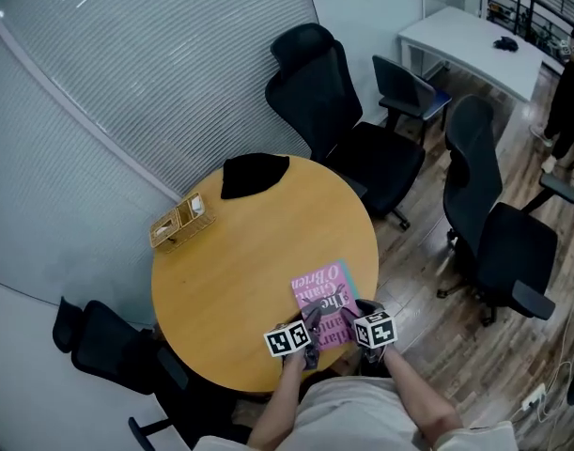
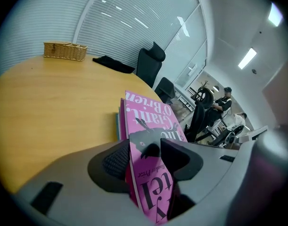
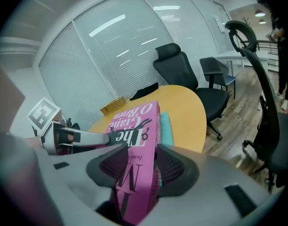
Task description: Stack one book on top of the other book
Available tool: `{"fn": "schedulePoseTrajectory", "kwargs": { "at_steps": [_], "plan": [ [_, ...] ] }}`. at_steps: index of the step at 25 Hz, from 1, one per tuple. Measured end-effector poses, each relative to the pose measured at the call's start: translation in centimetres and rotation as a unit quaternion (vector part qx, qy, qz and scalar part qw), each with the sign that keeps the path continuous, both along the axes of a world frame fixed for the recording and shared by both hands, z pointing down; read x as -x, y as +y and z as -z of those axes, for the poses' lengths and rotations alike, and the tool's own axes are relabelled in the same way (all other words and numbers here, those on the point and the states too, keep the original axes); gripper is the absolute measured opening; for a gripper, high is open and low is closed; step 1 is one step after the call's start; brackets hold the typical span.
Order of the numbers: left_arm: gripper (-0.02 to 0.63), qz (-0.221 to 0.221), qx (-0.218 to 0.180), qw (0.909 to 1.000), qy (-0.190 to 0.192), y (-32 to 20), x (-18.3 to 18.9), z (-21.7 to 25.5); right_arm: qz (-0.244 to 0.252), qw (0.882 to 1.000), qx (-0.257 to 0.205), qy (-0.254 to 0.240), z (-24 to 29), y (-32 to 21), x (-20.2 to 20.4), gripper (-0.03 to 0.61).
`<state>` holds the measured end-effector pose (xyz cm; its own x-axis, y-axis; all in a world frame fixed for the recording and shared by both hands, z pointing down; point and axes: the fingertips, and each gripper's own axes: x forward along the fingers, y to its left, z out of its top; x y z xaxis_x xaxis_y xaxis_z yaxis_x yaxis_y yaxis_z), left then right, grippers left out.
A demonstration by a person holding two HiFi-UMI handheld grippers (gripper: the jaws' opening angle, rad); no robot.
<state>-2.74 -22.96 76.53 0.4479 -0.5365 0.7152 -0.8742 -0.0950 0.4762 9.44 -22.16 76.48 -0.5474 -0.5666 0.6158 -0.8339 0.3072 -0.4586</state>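
**Entry: stacking, pink over teal**

1. My left gripper: the jaws are clamped on the near short edge of the pink book, toward its left corner. One pad is on the cover and one is underneath. The gripper points forward and down over the table's near rim.

2. My right gripper: the jaws are closed on the same short edge, toward the right corner, with the full thickness of the book between the pads. It slopes downward at much the same angle as the left. The two grippers sit side by side and share the hold, so neither hand is nearer.

3. Pink book: it runs straight out from both sets of fingers. Its long axis points away from me and leans a little to the far right across the table.

4. Teal book: it lies flat directly under the pink one. A strip of it shows past the pink book's right long edge, and the long axes look nearly parallel. The coming move turns on this relation. The pink book is already above its target, so what remains, as I judge it, is to settle it squarely and let go. I cannot tell whether the two books touch.

5. Further off: a wicker basket and a black cloth lie at the far rim, well apart from the books.

6. Beyond the table: office chairs.
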Motion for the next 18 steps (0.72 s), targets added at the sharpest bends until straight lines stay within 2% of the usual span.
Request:
{"fn": "schedulePoseTrajectory", "kwargs": {
  "at_steps": [11,18],
  "plan": [
    [0.219,0.014,0.012,0.9996,-0.022,-0.8,-1.4,-1.6,0.023,1.0,0.018,-0.001,-1.6,-0.6,-1.3,0.207],
    [0.22,0.036,0.02,0.9991,-0.01,-0.8,-1.0,-2.4,0.031,0.999,0.011,0.0,-1.7,-1.0,-1.1,0.206]
  ]
}}
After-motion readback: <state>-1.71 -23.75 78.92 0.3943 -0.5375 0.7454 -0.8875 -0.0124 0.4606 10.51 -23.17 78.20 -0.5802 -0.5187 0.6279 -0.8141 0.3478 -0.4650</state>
